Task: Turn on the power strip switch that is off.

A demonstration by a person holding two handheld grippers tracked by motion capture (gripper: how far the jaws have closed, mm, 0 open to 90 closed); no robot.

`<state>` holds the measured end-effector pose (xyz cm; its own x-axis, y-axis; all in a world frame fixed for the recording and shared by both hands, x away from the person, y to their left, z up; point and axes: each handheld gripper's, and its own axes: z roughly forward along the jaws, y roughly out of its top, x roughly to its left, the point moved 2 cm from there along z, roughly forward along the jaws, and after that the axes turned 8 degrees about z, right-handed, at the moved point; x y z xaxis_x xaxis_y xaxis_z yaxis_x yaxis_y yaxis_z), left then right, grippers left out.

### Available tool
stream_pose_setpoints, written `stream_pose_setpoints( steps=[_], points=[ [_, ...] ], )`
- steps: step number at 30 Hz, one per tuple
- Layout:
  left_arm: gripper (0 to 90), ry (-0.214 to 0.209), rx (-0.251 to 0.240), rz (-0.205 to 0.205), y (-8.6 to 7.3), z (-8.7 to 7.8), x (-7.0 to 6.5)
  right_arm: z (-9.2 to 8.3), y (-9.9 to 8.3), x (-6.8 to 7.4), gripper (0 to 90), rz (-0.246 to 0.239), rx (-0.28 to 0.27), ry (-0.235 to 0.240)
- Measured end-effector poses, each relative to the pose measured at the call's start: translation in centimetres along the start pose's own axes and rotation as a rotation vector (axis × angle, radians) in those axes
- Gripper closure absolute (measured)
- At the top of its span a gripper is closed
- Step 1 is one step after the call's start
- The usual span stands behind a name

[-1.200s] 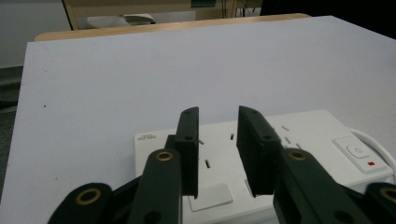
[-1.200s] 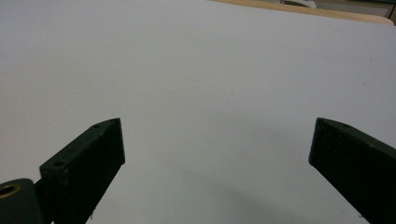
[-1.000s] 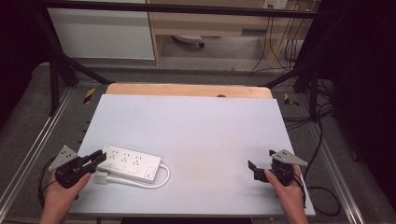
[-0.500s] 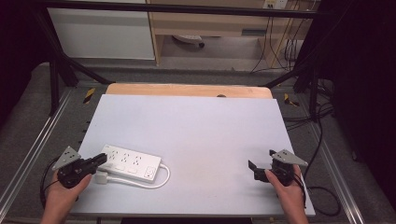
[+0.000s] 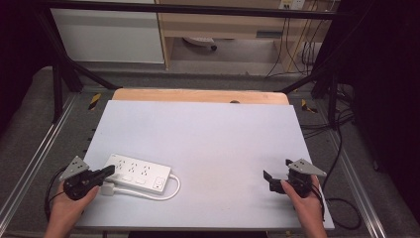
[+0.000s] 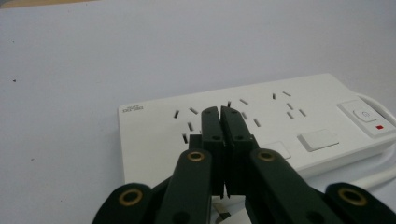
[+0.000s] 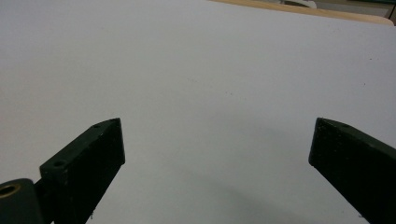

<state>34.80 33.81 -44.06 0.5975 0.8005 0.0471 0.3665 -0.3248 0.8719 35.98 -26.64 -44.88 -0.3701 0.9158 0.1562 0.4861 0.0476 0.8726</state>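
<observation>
A white power strip (image 5: 141,173) lies flat at the front left of the white table (image 5: 208,129), its white cable (image 5: 172,190) looping along its near side. My left gripper (image 5: 111,171) is held low at the strip's left end. In the left gripper view its jaws (image 6: 220,109) have just been closing and now stand pressed together over the strip's sockets (image 6: 289,121), with nothing between them. At the front right my right gripper (image 5: 268,181) hovers just above bare table. Its jaws stand wide apart and empty in the right gripper view (image 7: 217,126).
A wooden strip (image 5: 198,95) runs along the table's far edge. Metal rails (image 5: 34,158) flank both sides, and cables trail on the floor at the right (image 5: 341,148). Bare tabletop stretches between the two grippers and toward the back.
The left gripper's jaws have closed together above the strip's left end, and the gripper has tilted slightly. The right hand and the power strip have stayed put.
</observation>
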Motion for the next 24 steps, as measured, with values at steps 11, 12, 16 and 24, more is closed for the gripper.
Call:
stream_pose_setpoints(
  steps=[11,12,16,24],
  points=[
    [90.0,-0.001,0.018,0.011,-0.08,0.23,-0.05,-0.01,0.03,-0.02,3.9,-0.001,-0.001,0.001],
    [90.0,0.001,0.018,0.013,-0.05,0.25,-0.02,-0.01,0.03,-0.02,4.0,-0.002,-0.001,0.001],
    [90.0,0.002,0.022,0.017,0.0,0.43,0.08,-0.03,0.03,-0.03,3.9,-0.001,-0.001,0.001],
    [90.0,-0.005,0.041,0.025,-0.08,0.89,0.19,-0.01,0.03,-0.02,4.0,-0.002,0.0,0.001]
  ],
)
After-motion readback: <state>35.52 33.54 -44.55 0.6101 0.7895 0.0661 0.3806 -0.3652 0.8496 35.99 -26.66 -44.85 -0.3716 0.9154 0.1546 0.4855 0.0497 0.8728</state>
